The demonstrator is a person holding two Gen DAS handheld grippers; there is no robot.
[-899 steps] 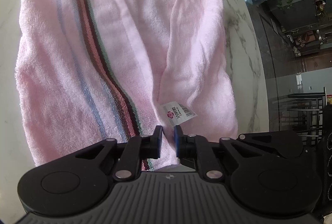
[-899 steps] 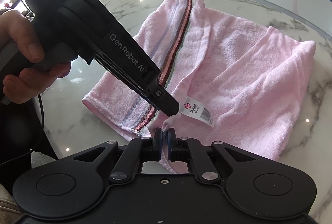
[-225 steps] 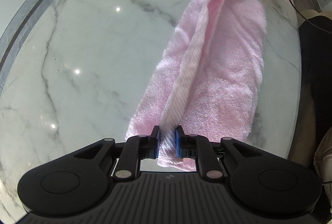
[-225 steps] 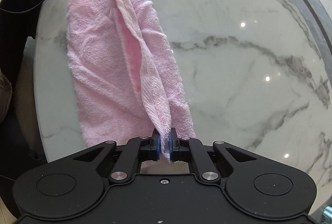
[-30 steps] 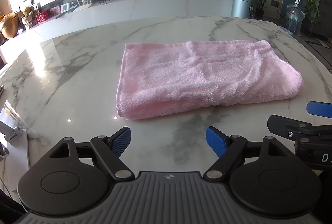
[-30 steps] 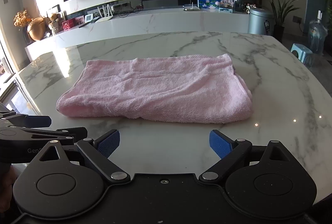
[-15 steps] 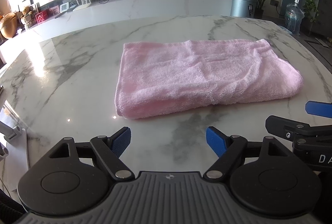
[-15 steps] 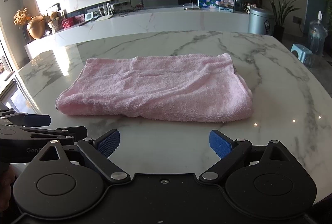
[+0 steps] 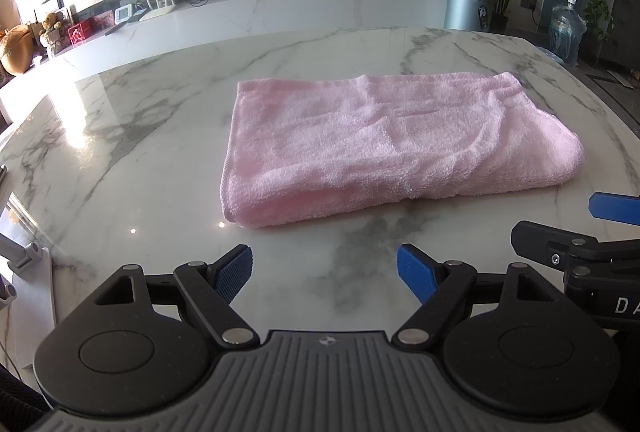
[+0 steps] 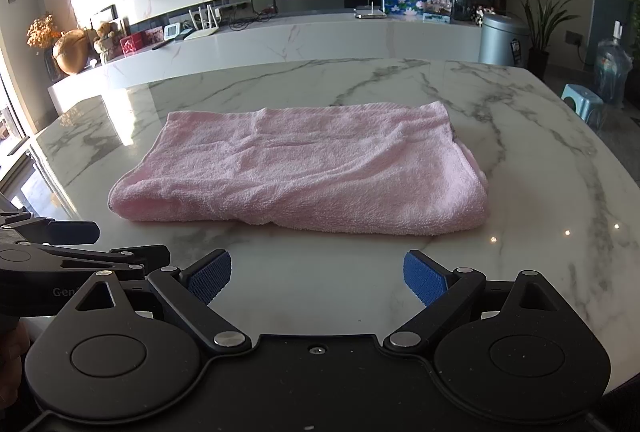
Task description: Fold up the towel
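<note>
A pink towel (image 9: 384, 147) lies folded into a flat rectangle on the marble table (image 9: 120, 135). It also shows in the right wrist view (image 10: 312, 171), with its folded edge toward me. My left gripper (image 9: 326, 274) is open and empty, a little short of the towel's near edge. My right gripper (image 10: 316, 278) is open and empty, also short of the near edge. The right gripper's fingers (image 9: 616, 207) show at the right edge of the left wrist view. The left gripper's fingers (image 10: 60, 232) show at the left of the right wrist view.
The table's rounded edge (image 10: 624, 167) curves away on the right. A long marble counter (image 10: 280, 39) stands behind the table, with a grey bin (image 10: 502, 39), a blue stool (image 10: 582, 103) and a water bottle (image 10: 612, 71) on the floor at right.
Both grippers have hardly moved over the last second. They stay open, and the towel lies still on the table.
</note>
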